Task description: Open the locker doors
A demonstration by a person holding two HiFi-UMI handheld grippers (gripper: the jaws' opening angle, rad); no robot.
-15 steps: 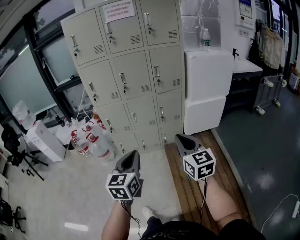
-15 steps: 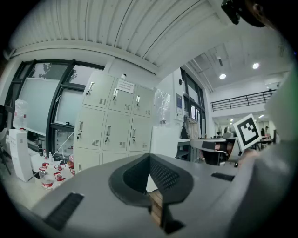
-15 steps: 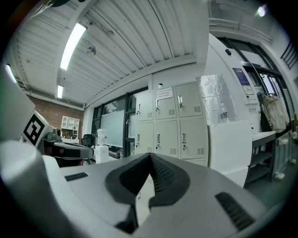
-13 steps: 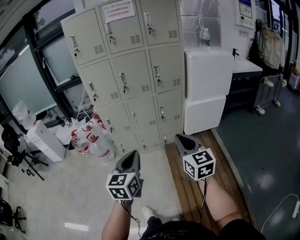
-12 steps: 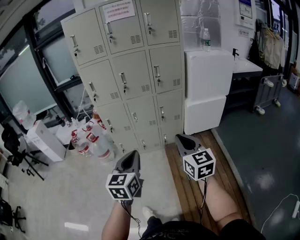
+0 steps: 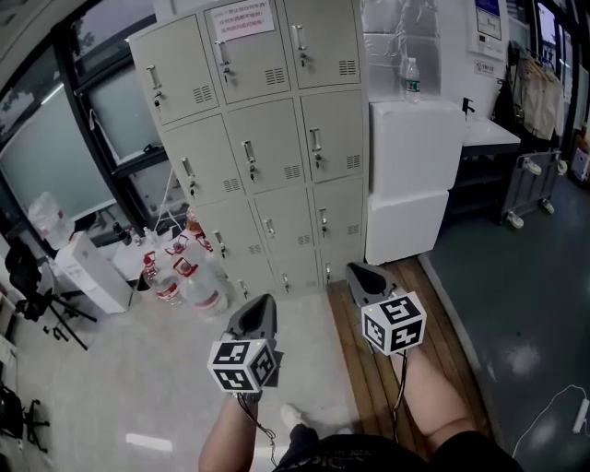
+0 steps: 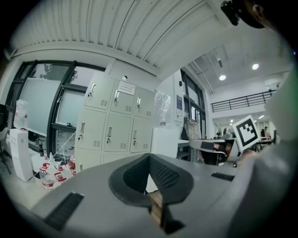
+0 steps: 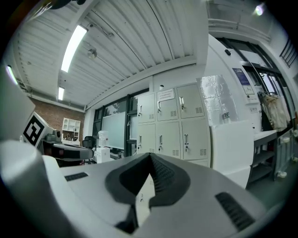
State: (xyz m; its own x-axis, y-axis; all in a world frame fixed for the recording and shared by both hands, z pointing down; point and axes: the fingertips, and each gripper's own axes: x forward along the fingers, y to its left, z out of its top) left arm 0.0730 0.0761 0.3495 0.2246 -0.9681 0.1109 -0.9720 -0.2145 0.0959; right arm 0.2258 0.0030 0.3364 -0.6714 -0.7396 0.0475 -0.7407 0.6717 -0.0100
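I hold two grippers, the left gripper point(image 6: 260, 304) and the right gripper point(image 6: 358, 273). Both have their ribbed dark jaws pressed together on nothing. At twelve o'clock, well apart from them, stands one locker point(image 6: 343, 120). It has twelve flat beige metal doors point(image 6: 269, 138) in three columns of four, all closed, each with an upright handle and a slotted vent. One paper notice point(image 6: 238, 18) is on the top middle door. At one o'clock, one bottle point(image 6: 411, 78) tops a boxy white cabinet point(image 6: 415, 157).

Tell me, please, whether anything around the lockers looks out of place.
Only the cluster of clear plastic bottles with red labels, crowded on the floor left of the beige metal locker cabinet. Its doors all sit shut and straight.
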